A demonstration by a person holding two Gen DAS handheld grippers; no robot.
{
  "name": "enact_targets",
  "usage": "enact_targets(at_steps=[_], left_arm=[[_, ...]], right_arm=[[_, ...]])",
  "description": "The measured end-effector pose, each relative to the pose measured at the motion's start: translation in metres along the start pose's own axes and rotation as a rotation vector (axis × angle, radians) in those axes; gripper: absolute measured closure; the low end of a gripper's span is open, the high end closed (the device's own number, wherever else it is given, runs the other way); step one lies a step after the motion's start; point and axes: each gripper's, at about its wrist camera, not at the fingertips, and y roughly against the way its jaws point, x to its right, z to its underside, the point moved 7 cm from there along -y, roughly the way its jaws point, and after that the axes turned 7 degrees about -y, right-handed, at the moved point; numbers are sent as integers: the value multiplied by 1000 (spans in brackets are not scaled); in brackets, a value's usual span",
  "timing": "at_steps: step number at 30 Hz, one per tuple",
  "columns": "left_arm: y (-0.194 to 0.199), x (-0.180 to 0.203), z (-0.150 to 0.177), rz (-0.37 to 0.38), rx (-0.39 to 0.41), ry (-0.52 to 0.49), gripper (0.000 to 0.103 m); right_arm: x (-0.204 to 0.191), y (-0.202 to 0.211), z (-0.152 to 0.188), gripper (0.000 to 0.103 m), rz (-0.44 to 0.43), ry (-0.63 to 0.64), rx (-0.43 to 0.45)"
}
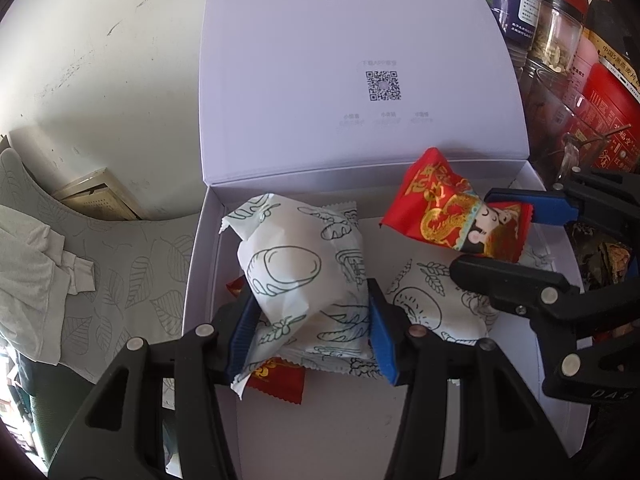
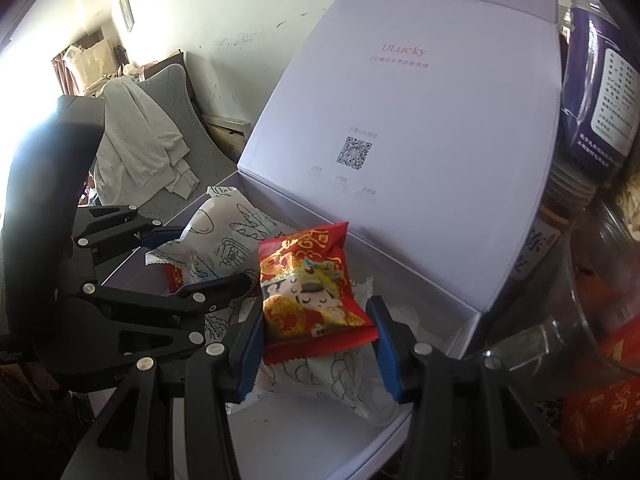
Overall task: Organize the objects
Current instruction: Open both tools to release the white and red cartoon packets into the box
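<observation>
Nearest in the left wrist view, the left tongs (image 1: 310, 320) are clamped on a white packet (image 1: 300, 276), their blue pads pressed into its sides over the near left of the open box (image 1: 208, 240). A red packet lies half hidden under it, and a second white packet (image 1: 424, 292) lies to its right on the box floor. Farther right, the right tongs (image 2: 316, 340) pinch a red packet (image 2: 310, 292) printed with a gold dragon and a cartoon figure, above that second white packet.

The step in hand looks like packing snacks into the box, both packets in the grip and over it. The next move likely calls for lowering each one flat into free floor and then letting go. Beyond stands the lid (image 1: 360, 60), upright, with jars (image 1: 560, 28) at far right.
</observation>
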Motion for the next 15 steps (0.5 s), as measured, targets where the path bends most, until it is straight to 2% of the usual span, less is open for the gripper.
enact_targets(at_steps=[8, 12, 15], left_arm=[[0, -2, 0, 4, -13, 38, 52], [7, -5, -1, 22, -3, 69, 52], [13, -13, -5, 6, 21, 88, 50]], right_arm=[[-3, 2, 0, 52, -21, 1, 8], [-6, 0, -3, 52, -36, -7, 20], [-8, 1, -4, 52, -42, -9, 24]])
